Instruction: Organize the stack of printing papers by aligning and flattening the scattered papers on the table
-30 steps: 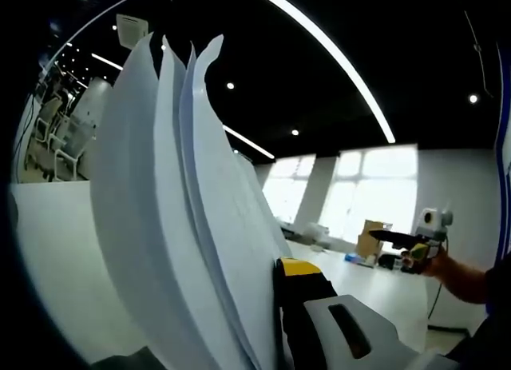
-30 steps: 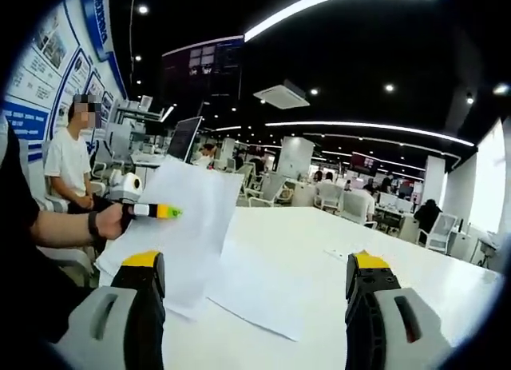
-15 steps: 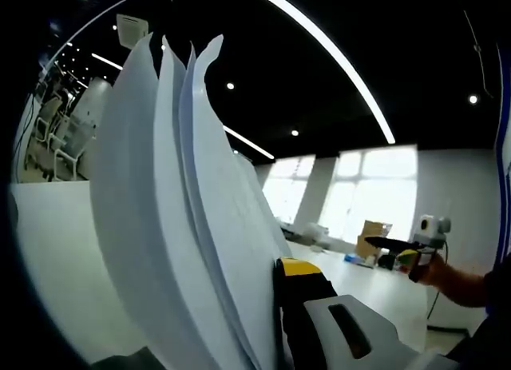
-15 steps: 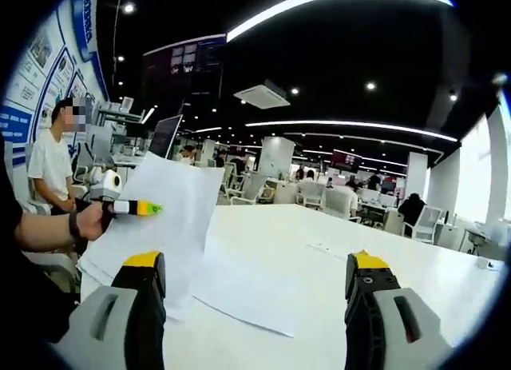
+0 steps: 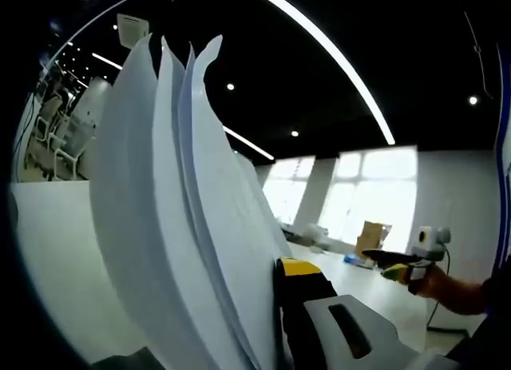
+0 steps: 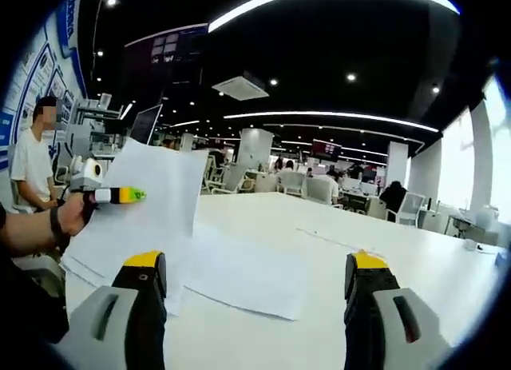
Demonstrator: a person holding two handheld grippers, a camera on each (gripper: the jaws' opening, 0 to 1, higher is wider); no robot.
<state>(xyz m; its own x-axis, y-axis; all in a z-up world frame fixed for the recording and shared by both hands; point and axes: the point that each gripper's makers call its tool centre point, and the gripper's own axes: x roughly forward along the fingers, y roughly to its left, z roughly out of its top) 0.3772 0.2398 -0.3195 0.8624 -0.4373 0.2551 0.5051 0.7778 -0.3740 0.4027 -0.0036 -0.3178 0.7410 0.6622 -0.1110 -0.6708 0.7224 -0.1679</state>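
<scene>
A sheaf of white printing papers [image 5: 176, 226] stands upright and fanned close in front of the left gripper view. My left gripper [image 5: 271, 271] is shut on its lower edge; one yellow-tipped jaw shows and the sheets hide the other. In the right gripper view that same left gripper [image 6: 120, 196], in a hand, holds the papers [image 6: 148, 206] raised at the table's left end. More sheets [image 6: 247, 274] lie flat on the white table [image 6: 383, 242]. My right gripper [image 6: 254, 264] hovers open above them, holding nothing. It also appears far right as the right gripper [image 5: 393, 262].
A person in a white shirt [image 6: 30, 158] stands at the left beside desks and a monitor [image 6: 144, 124]. Office chairs [image 6: 319, 190] line the table's far side. A cardboard box [image 5: 371, 236] sits on a distant table.
The right gripper has dropped a little lower and swung, so its view has panned. The left gripper and the upright papers have held still.
</scene>
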